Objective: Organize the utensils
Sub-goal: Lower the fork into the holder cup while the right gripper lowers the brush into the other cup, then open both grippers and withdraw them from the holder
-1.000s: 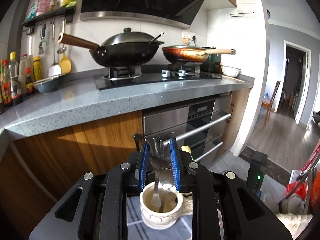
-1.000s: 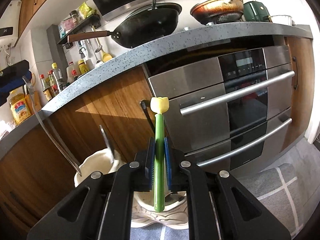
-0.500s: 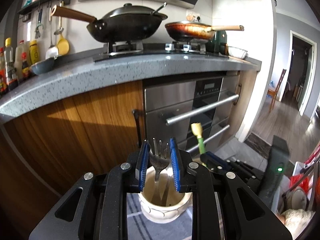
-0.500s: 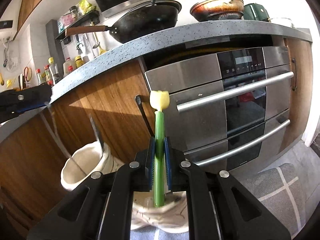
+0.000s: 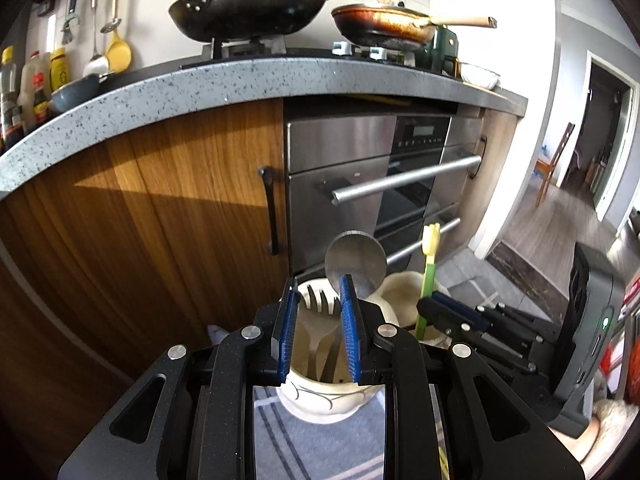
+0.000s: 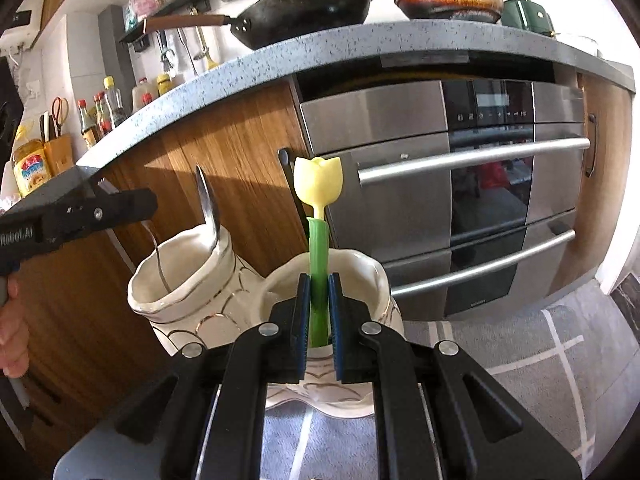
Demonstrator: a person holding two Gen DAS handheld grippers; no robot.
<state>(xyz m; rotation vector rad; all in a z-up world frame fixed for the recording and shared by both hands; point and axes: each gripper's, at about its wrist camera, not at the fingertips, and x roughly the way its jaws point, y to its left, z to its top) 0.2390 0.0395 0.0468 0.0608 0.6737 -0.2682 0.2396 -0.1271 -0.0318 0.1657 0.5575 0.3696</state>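
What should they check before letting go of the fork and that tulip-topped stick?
1. Left gripper grips the fork: ok, tines up between the pads.
2. Fork handle inside the cream cup: ok, it runs down into the mouth.
3. Fork clear of the spoon standing in that cup: cannot tell; the spoon sits right behind the gripper's right-hand pad.
4. Right gripper clamps the tulip-topped stick: ok, upright.
5. Stick's lower end in the second cup: ok; whether it touches bottom, cannot tell.
6. Grippers apart from each other: ok.
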